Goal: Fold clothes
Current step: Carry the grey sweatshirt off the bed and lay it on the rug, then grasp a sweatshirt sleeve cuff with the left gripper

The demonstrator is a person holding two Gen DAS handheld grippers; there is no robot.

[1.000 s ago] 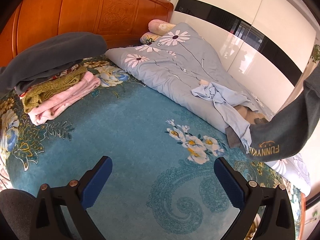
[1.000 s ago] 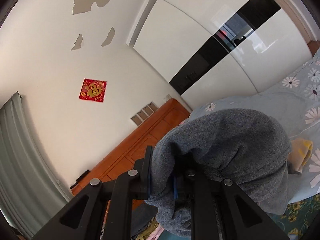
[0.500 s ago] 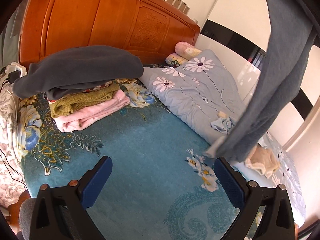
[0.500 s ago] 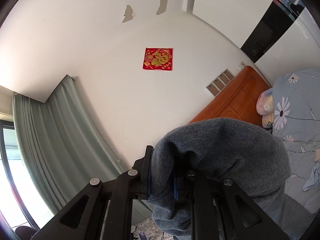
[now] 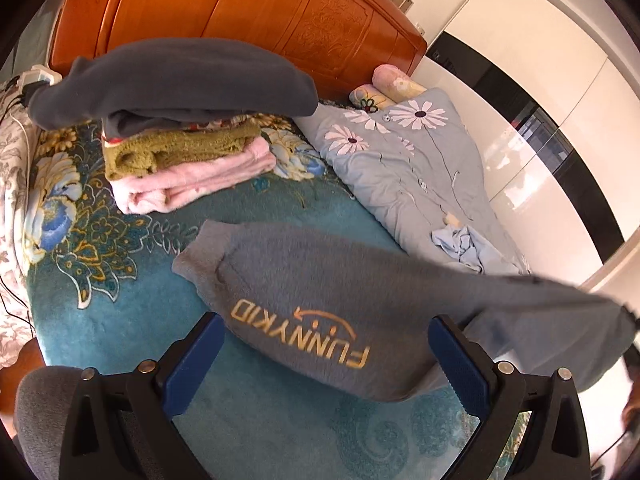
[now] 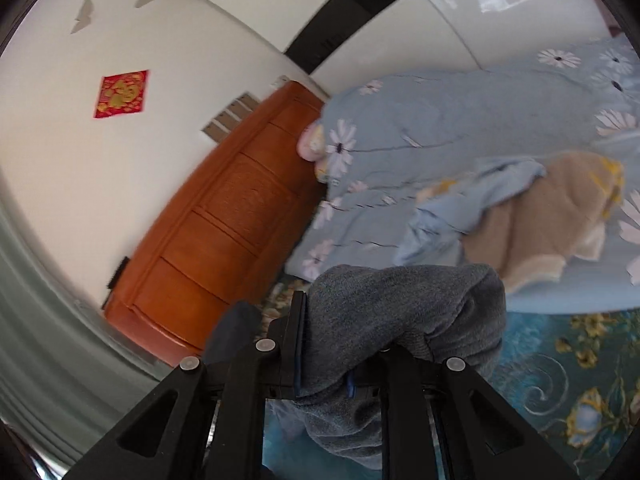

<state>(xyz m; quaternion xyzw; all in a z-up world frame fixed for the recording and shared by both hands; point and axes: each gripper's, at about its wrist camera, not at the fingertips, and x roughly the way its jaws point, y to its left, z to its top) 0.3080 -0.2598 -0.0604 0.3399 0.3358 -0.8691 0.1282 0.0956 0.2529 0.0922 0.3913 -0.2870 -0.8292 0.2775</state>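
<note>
Grey trousers (image 5: 320, 300) lettered FUNNYKID stretch across the teal bedspread (image 5: 120, 320), seen from my left wrist camera. My left gripper (image 5: 324, 364) stands spread wide, its blue pads either side of the cloth but not pressing it. My right gripper (image 6: 324, 348) is pinched tight on a bunched end of the same trousers (image 6: 400, 312), which drapes over its fingers. Behind, a pile of folded clothes (image 5: 180, 148) sits near the wooden headboard (image 5: 240, 12), beside a flowered duvet (image 5: 400, 160).
</note>
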